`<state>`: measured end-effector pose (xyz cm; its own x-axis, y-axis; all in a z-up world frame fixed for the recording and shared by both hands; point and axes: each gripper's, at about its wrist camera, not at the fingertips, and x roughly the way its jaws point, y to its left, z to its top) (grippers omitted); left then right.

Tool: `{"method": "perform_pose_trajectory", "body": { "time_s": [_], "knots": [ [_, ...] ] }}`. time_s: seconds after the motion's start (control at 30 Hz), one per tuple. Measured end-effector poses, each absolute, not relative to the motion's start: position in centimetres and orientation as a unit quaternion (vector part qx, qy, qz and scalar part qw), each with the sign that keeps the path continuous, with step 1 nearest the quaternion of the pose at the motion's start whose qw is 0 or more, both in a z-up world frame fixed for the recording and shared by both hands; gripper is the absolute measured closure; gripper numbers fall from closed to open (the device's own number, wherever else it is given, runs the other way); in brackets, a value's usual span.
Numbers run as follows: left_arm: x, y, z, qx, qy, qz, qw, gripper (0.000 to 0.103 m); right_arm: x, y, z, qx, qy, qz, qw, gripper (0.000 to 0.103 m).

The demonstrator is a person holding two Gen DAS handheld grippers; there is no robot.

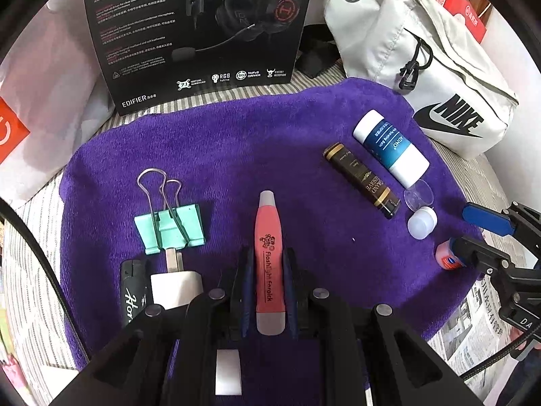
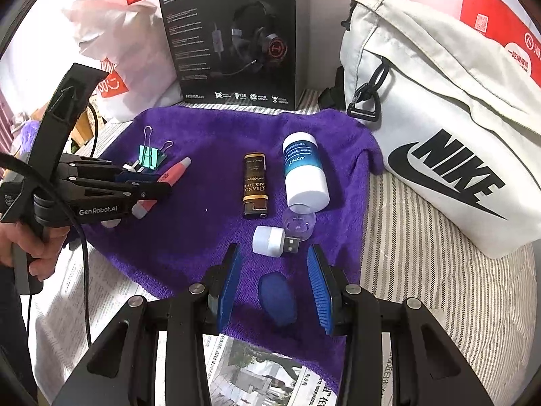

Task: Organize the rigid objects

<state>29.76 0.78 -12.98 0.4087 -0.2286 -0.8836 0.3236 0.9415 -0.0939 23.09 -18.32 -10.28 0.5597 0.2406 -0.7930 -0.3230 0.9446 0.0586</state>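
My left claw (image 1: 267,264) clamps the pink flashlight (image 1: 267,253) at lower centre of the purple towel (image 1: 236,142); my right claw (image 2: 274,287) stands partly open, holding nothing, over a blue capsule (image 2: 277,299).

Both your wrist cameras look steeply down, close over the purple terry towel (image 1: 236,142) (image 2: 209,237); each shows it whole.
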Motion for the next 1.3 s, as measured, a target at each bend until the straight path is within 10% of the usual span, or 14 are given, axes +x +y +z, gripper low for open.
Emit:
{"method": "perform_pose_trajectory", "body": {
  "time_s": [0.6,1.17,1.3],
  "knots": [
    [26.2,0.6,-10.8,0.053,0.515,-0.148,0.842,0.045,22.0,-18.3,-10.7,-0.021,0.456,0.159,0.875,0.061],
    [20.5,3.5,-8.0,0.028,0.495,-0.113,0.861,0.021,19.6,-17.3,-10.1,-0.011,0.481,0.148,0.864,0.036],
    [19.2,4.4,-7.0,0.016,0.487,-0.098,0.868,0.011,18.7,-17.0,-9.4,-0.015,0.472,0.137,0.871,0.011]
  ]
}}
